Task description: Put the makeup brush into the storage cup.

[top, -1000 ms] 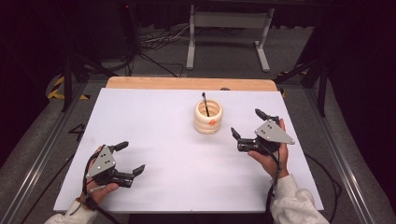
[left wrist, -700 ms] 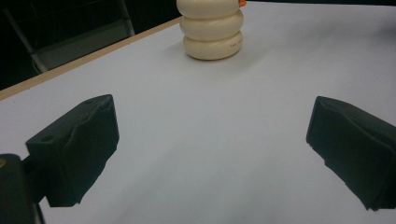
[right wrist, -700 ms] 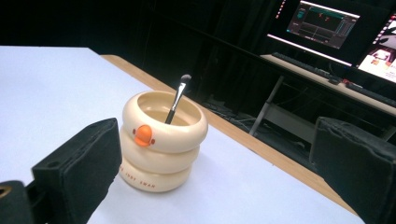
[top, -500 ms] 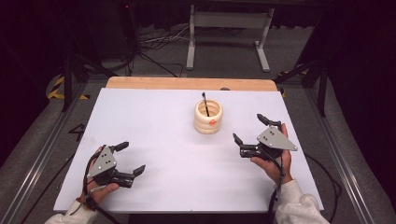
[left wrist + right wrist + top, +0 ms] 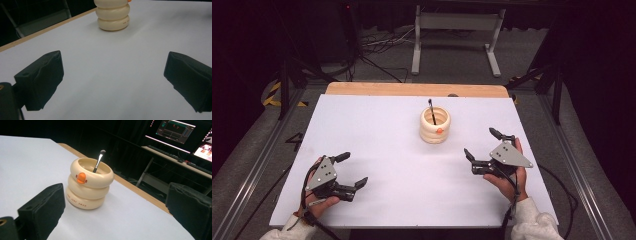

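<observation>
1. Cream rings stacked three high form a holder [image 5: 435, 126] standing upright on the white tabletop [image 5: 382, 125], nearer the far edge than the near one and a little right of centre.
2. Orange beak on the holder's top ring faces the near right corner; small red lettering on its bottom ring is too fine to read in full.
3. Brush [image 5: 99, 160] leans inside the holder, its dark tip rising above the rim and tilted toward the far edge.
4. Left gripper [image 5: 348, 171] is held in a hand by the near left corner, its jaws spread wide apart with nothing between them; its own view shows bare tabletop between the jaws and the holder's lower rings well beyond them.
5. Right gripper [image 5: 482, 144] is held in a hand by the right edge, near the holder but apart from it, jaws likewise spread wide and empty; a grey plate sits on top of it.
6. Right gripper view shows the holder just past the left jaw, and lit monitors [image 5: 176, 128] on a desk in the dark room beyond the far edge.
7. Wooden strip [image 5: 412, 89] borders the tabletop's far edge.
</observation>
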